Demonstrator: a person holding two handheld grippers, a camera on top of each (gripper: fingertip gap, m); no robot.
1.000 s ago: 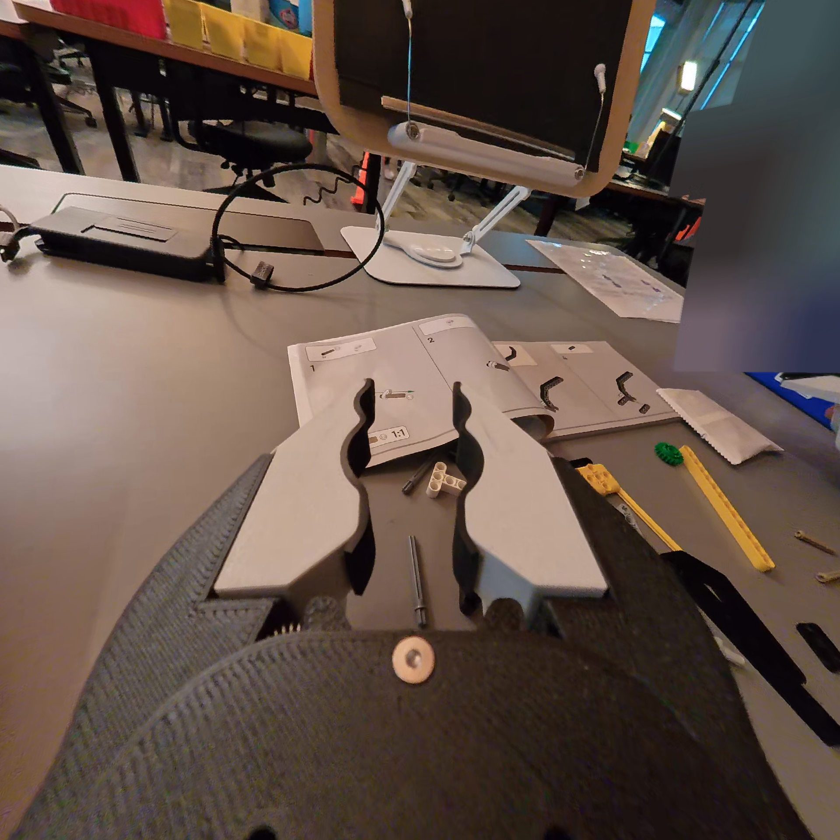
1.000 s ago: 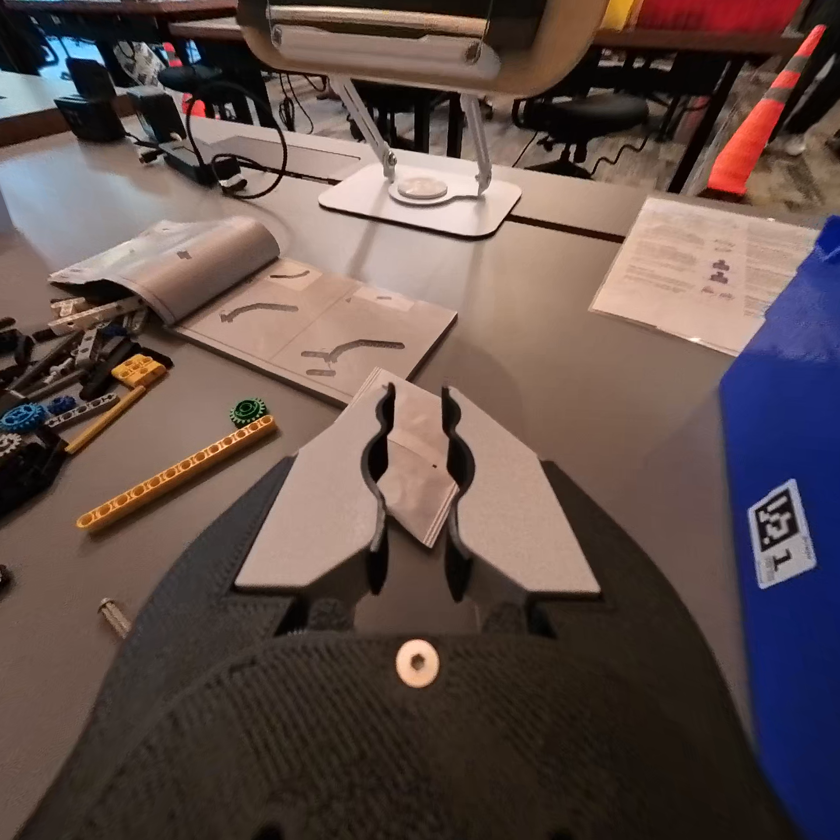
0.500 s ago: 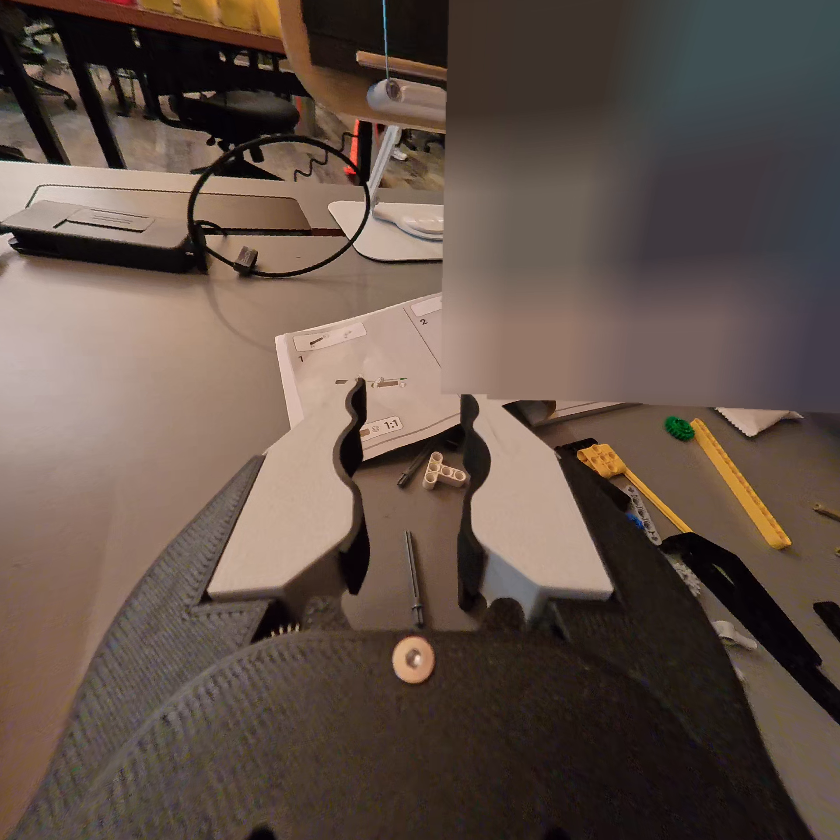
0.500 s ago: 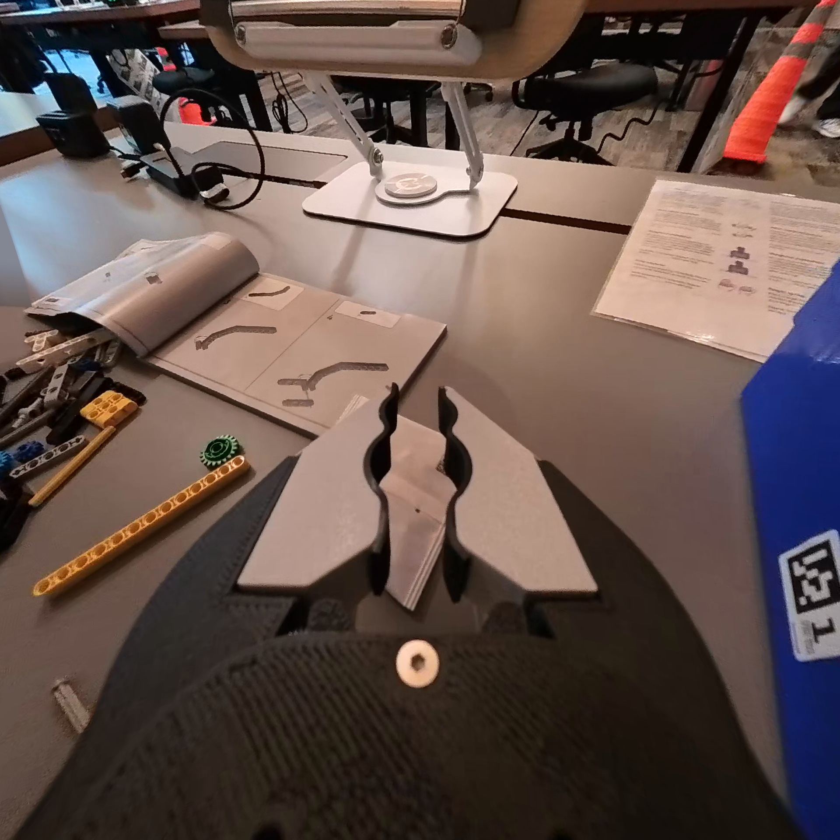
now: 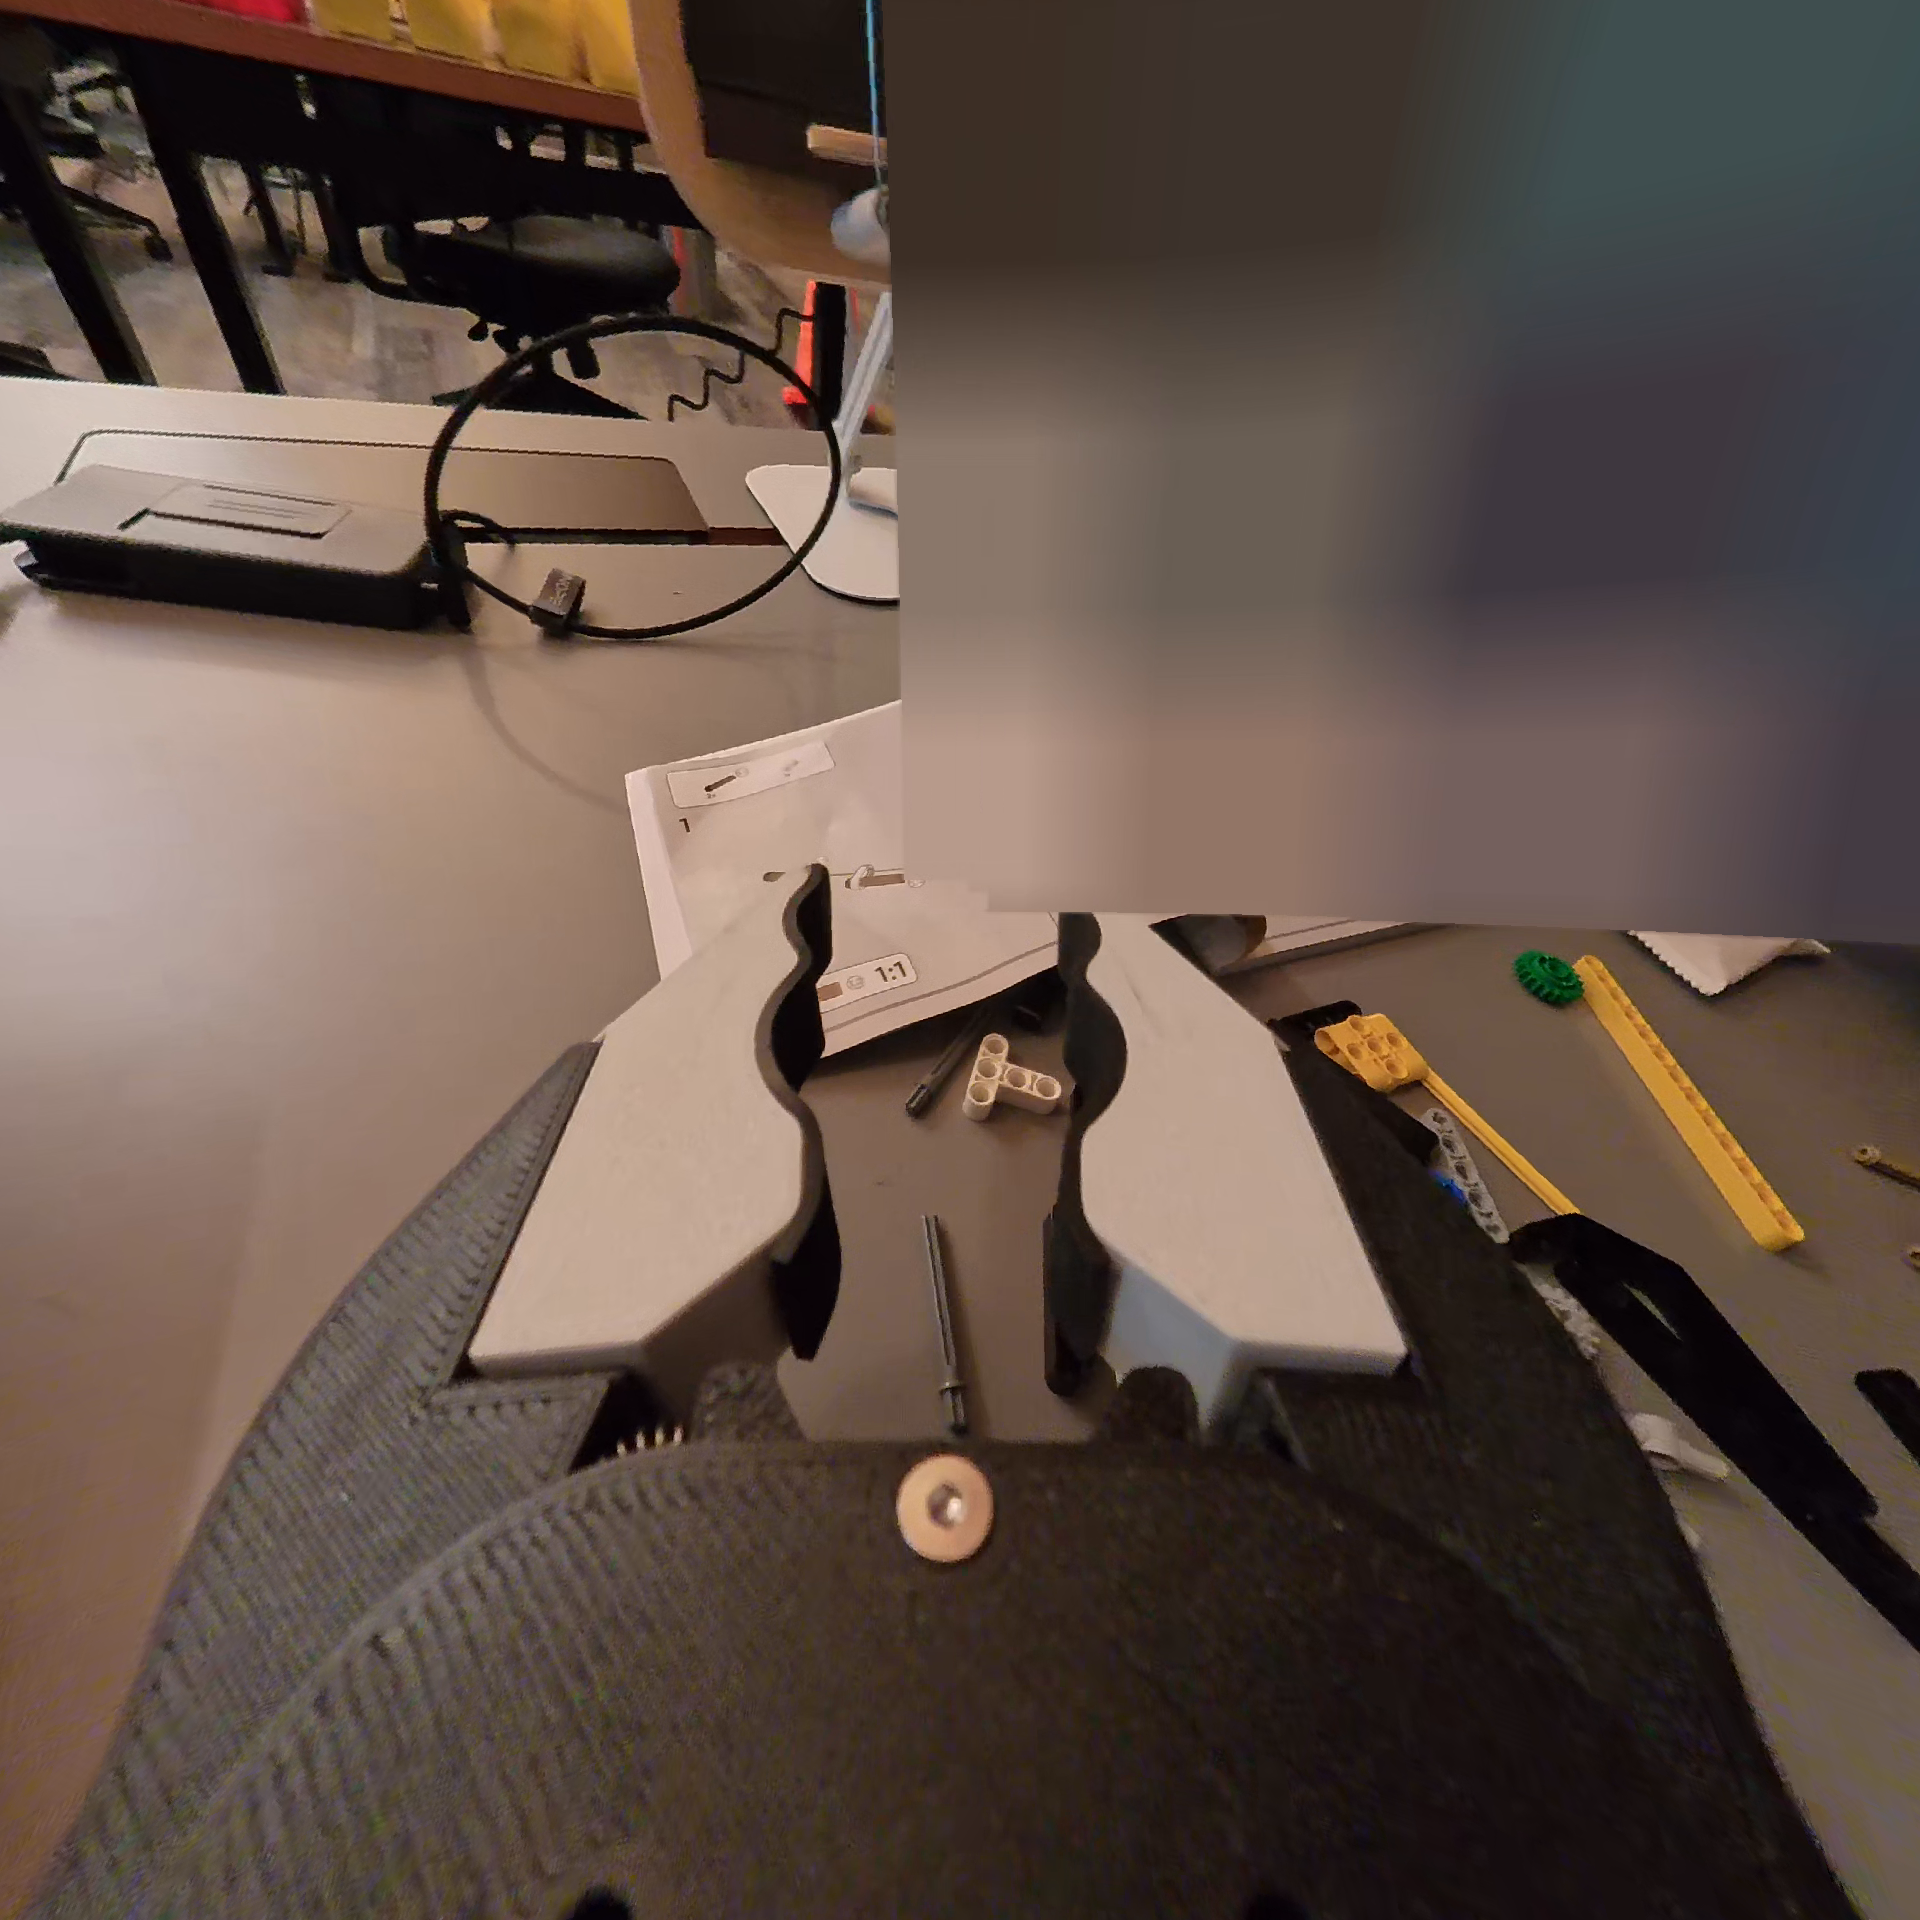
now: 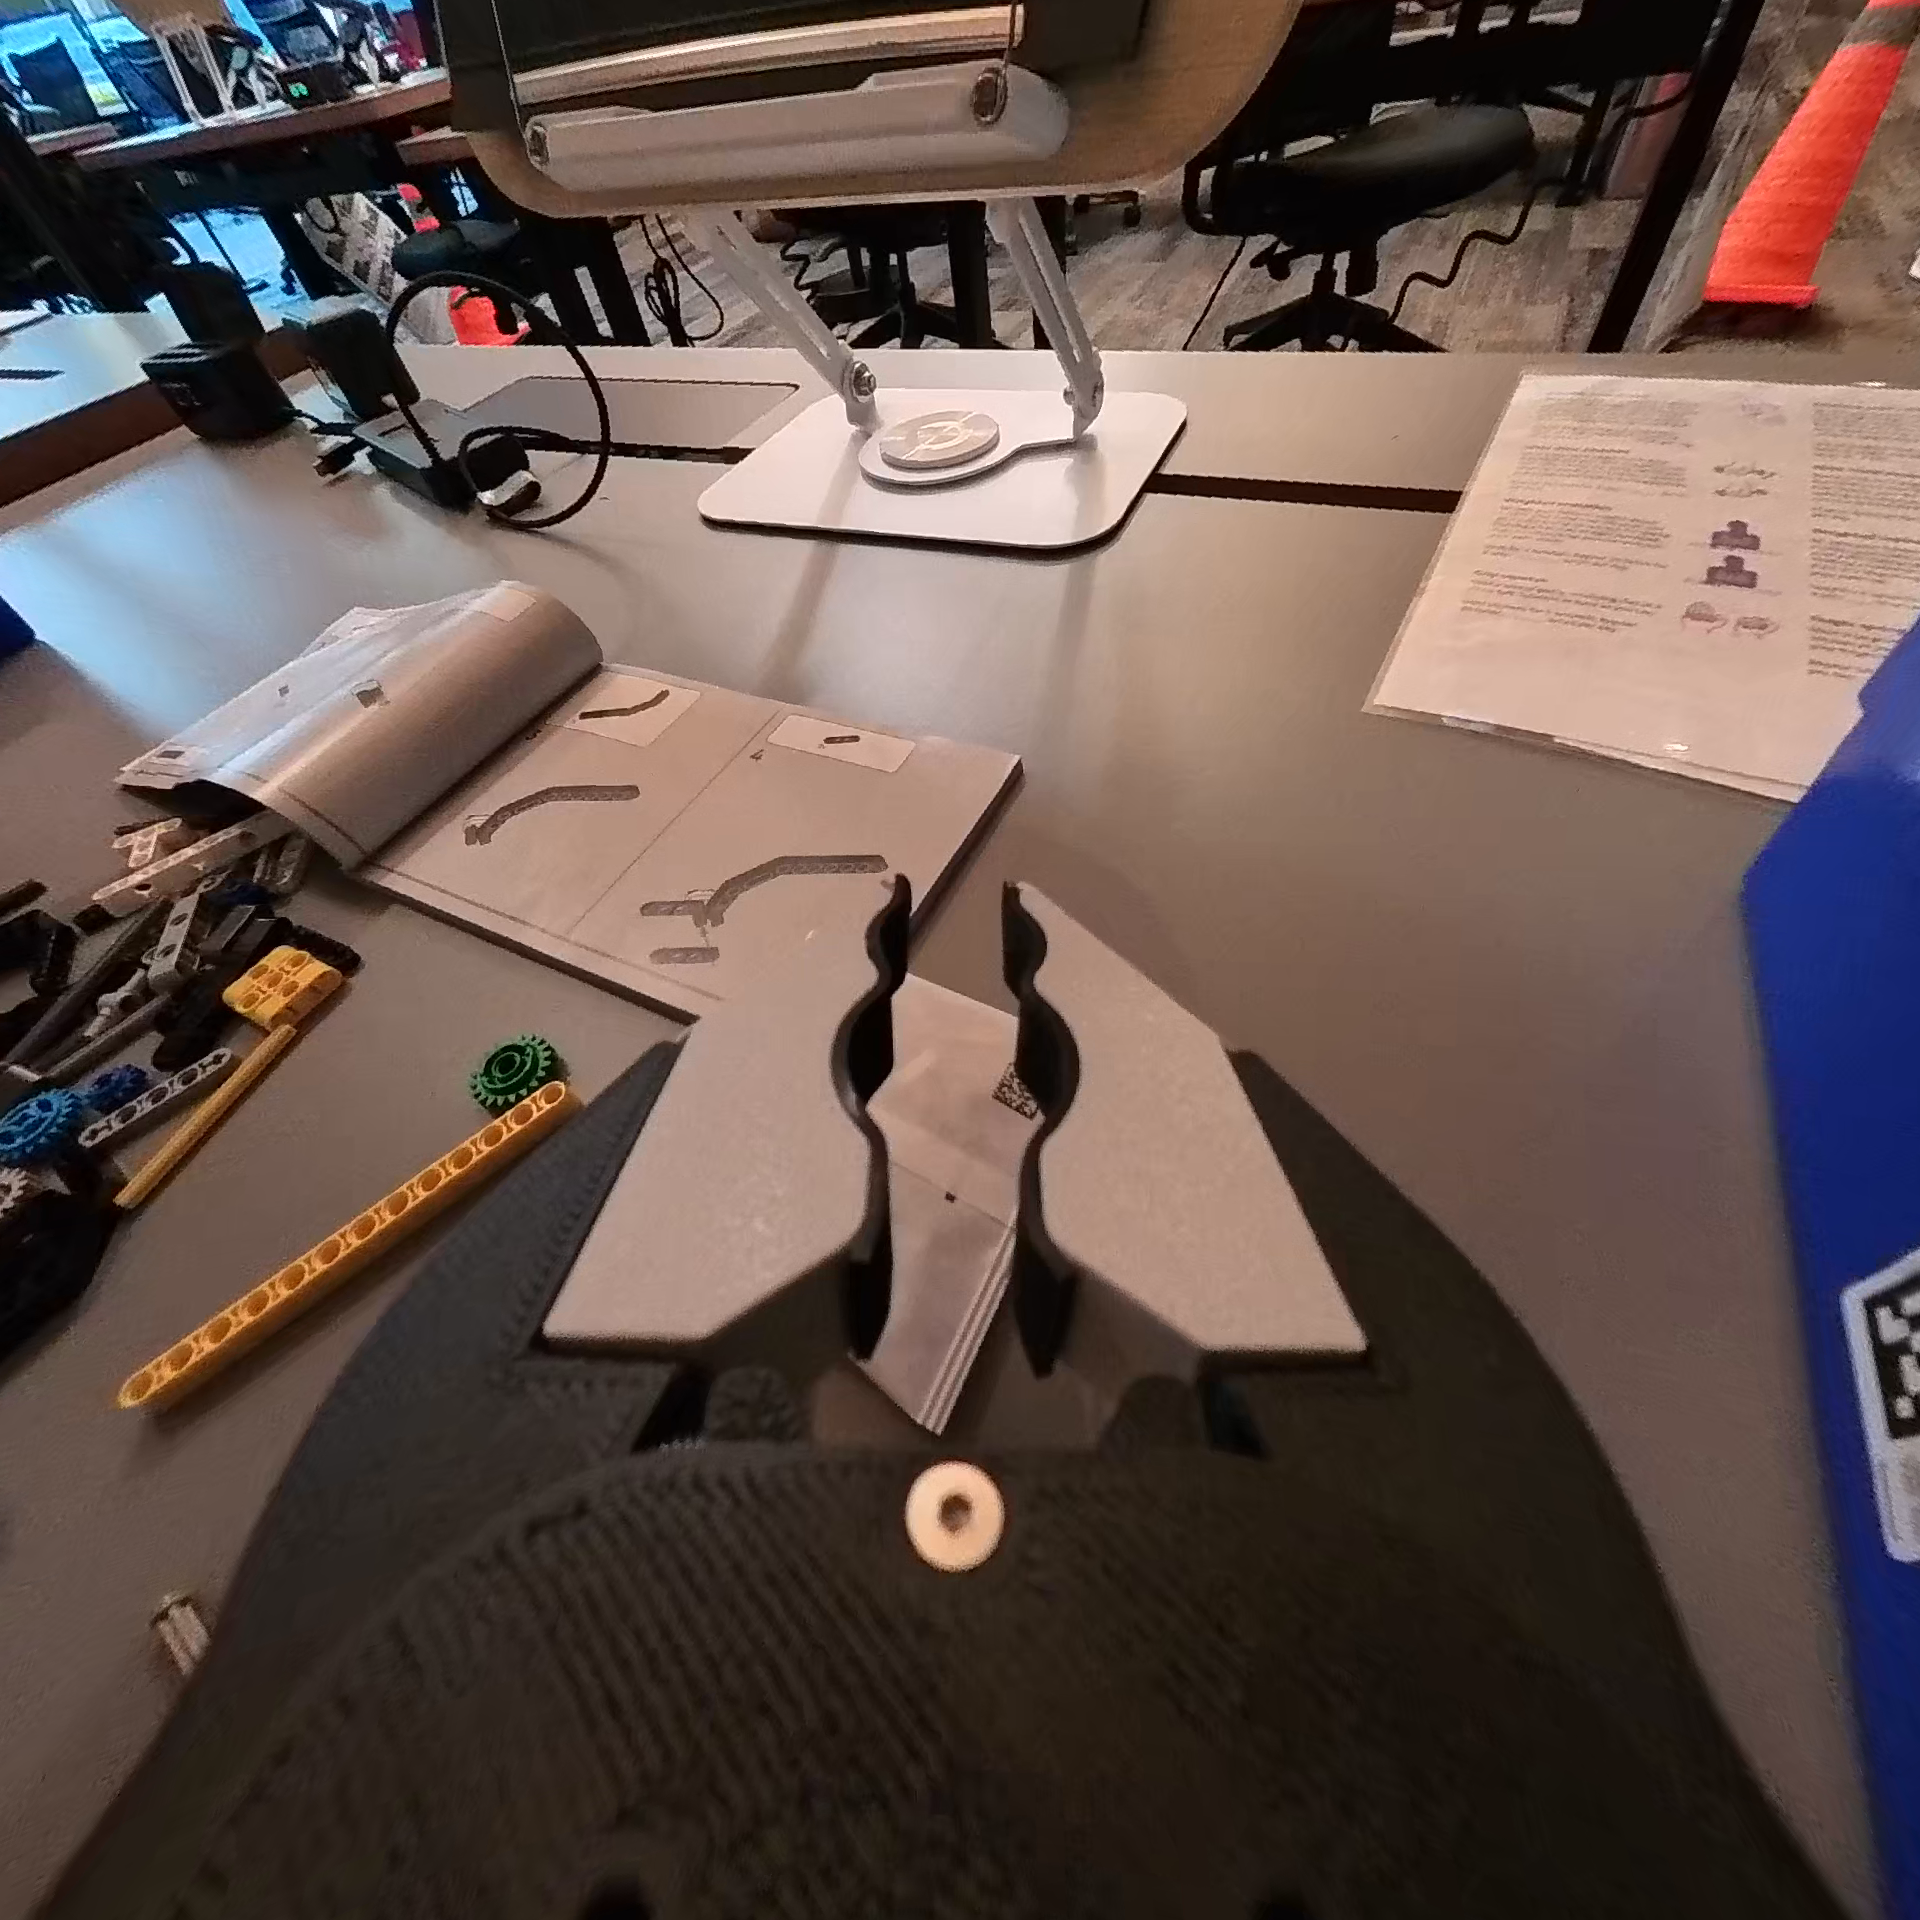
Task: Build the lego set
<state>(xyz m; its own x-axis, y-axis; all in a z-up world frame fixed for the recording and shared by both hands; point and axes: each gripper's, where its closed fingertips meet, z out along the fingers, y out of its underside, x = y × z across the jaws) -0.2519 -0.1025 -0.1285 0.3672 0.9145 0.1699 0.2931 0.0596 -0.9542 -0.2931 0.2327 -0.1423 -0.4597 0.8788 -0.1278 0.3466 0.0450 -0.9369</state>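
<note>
My left gripper (image 5: 945, 935) is open and low over the grey table. A thin black axle (image 5: 943, 1320) lies on the table between its fingers, untouched. Just ahead lie a white T-shaped piece (image 5: 1008, 1081) and a black pin (image 5: 940, 1070), at the edge of the open instruction booklet (image 5: 748, 831). My right gripper (image 6: 956, 899) is open with a narrow gap, above a white paper bag (image 6: 956, 1174) that lies flat on the table. A long yellow beam (image 6: 343, 1236) and a green gear (image 6: 516, 1070) lie to its left; both also show in the left wrist view.
A pile of loose parts (image 6: 156, 966) with a blue gear (image 6: 36, 1122) lies at the far left. A blue box (image 6: 1849, 1143) stands close on the right. A laminated sheet (image 6: 1683, 582), a stand base (image 6: 945, 468) and a black device with cable (image 5: 218, 545) lie farther back. Left tips to right tips: about 35 cm. From the left gripper's tips to the black pin (image 5: 940, 1070) is close to 7 cm. The right camera catches it too, in the right wrist view (image 6: 145, 823). The white T-shaped piece (image 5: 1008, 1081) lies some 7 cm from my left tips, 30 cm from my right tips. Look for it in the right wrist view (image 6: 138, 845) too.
My left gripper has opened a little wider and turned slightly left above the black axle. My right gripper has moved forward over the paper bag, toward the booklet.
</note>
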